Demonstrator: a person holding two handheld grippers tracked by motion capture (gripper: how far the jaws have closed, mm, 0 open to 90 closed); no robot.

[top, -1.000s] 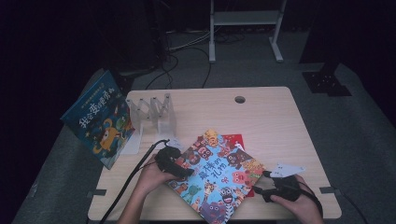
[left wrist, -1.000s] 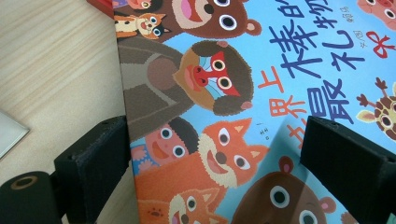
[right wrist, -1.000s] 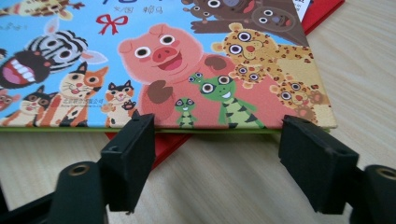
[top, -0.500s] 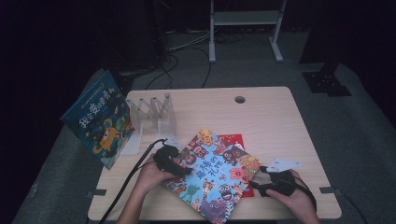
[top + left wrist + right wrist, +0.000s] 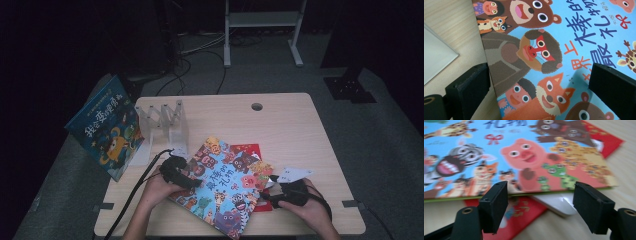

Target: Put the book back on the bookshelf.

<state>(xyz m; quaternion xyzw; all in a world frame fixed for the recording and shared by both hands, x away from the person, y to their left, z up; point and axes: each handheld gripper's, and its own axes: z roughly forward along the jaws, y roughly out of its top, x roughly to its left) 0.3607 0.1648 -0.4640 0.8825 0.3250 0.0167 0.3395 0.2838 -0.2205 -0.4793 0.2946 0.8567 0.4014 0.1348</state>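
A picture book (image 5: 225,187) with cartoon animals on a blue cover lies flat near the table's front edge, on top of a red book (image 5: 247,150). My left gripper (image 5: 194,181) is at its left edge. In the left gripper view the gripper (image 5: 539,67) is open and its jaws have just been opening: one over the table, the other over the cover (image 5: 549,50). My right gripper (image 5: 266,192) is at the book's right edge. In the right gripper view it (image 5: 539,186) is open, jaws just closed slightly, the book's edge (image 5: 536,192) between them, untouched.
A clear plastic book stand (image 5: 165,122) stands at the back left, with a blue picture book (image 5: 102,132) leaning beside it past the table's left edge. A cable hole (image 5: 257,106) is at the back. A white flat piece (image 5: 556,205) lies under the book's corner.
My right gripper has moved a little to the left, up to the book's edge. The animal book has shifted slightly left. The left hand has stayed in place.
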